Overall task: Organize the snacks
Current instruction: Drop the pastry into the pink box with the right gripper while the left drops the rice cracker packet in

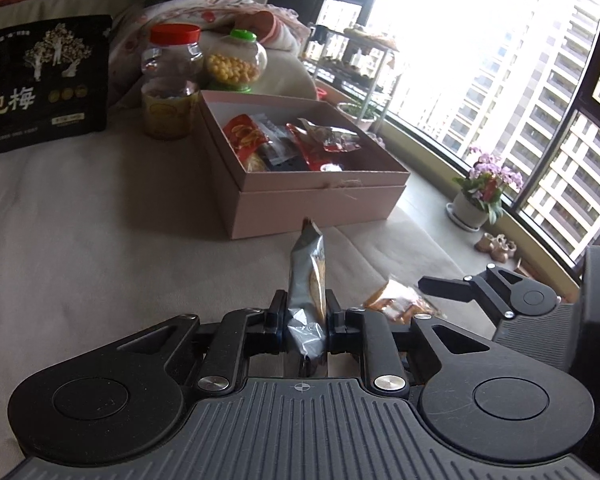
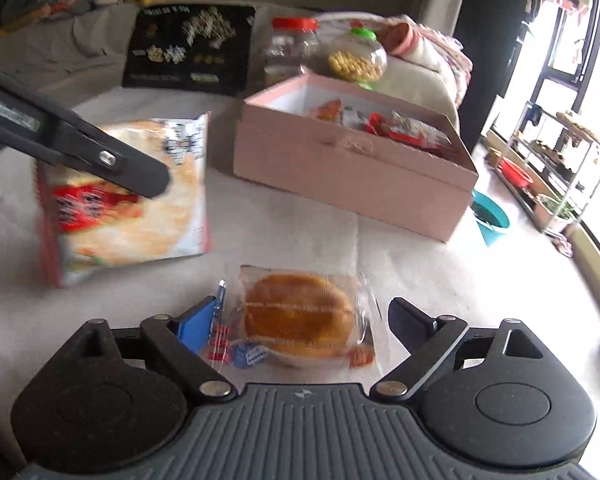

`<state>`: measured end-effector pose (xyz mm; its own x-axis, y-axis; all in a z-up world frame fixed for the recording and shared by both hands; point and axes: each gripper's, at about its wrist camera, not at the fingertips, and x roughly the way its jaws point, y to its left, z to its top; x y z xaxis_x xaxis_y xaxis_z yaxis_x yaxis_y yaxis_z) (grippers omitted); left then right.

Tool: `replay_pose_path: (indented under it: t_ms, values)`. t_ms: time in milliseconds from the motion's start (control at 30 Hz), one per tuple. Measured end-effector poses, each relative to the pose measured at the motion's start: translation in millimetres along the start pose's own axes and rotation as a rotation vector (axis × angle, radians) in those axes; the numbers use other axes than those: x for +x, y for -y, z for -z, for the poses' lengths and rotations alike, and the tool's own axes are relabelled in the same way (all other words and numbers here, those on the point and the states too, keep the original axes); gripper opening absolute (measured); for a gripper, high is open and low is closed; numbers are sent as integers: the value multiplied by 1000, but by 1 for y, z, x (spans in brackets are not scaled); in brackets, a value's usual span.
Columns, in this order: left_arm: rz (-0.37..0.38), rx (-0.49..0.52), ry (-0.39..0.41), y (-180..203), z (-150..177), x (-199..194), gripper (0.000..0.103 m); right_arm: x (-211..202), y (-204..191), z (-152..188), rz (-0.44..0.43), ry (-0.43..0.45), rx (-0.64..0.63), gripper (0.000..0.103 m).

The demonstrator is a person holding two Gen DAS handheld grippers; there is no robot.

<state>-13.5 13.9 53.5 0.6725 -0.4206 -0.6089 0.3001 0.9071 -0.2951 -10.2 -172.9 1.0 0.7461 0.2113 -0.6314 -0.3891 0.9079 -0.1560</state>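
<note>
Already the left hand-held gripper (image 1: 306, 314) is clamped tight on a flat rice-cracker packet (image 2: 124, 196), pinching the crinkly foil edge so the packet stands on its thin side, lifted short of the pink box (image 1: 316, 204), probably because an edge grip lets it slide in among the packets already there. That box is the landmark: a square-cornered matte cardboard tray seated in its own lid, with a twine bow on its front wall and glossy red and silver wrappers (image 1: 300, 140) heaped inside. In front of the box, on the grey woven cloth (image 2: 300, 232), lies a round golden bun in clear film (image 2: 302, 316); the right hand-held gripper (image 2: 304, 320) has its jaws spread wide to either side of it, pads not pressing, so nothing is held yet. Behind the box stand a red-lidded jar (image 1: 171, 80) and a green-capped jar of yellow balls (image 1: 236, 62), both rounded clear plastic; left of them leans a black pouch (image 1: 44, 80).
</note>
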Motion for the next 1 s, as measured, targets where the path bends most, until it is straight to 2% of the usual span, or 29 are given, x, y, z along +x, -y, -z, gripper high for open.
replay_pose_path:
  t_ms: [133, 167, 233, 367, 500, 567, 667, 733, 800, 900, 1000]
  values:
    - [5, 8, 1, 3, -1, 0, 22, 1, 13, 1, -34, -13, 62, 95]
    - [6, 9, 0, 3, -1, 0, 22, 0, 16, 1, -50, -10, 80, 92]
    - [8, 10, 0, 4, -1, 0, 22, -6, 21, 2, -86, 3, 96, 80]
    - [19, 9, 2, 4, -3, 0, 22, -17, 24, -3, -116, 21, 66, 72]
    - [68, -4, 39, 5, -14, -5, 22, -30, 33, -20, -129, 70, 63, 69]
    - [91, -14, 78, 4, -30, -8, 22, -37, 41, -34, -129, 118, 68, 69]
    - [109, -28, 169, -3, -70, -4, 22, -47, 53, -62, -87, 212, 60, 69]
    - [113, -39, 222, -8, -101, 7, 22, -45, 59, -82, -41, 271, 43, 69]
    - [127, -67, 248, -15, -133, 30, 22, -32, 67, -102, -13, 290, 46, 69]
    - [163, -98, 241, -25, -169, 69, 22, -2, 79, -128, -1, 282, 56, 69]
    - [193, -145, 179, -41, -188, 111, 22, 35, 89, -146, 17, 244, 64, 69]
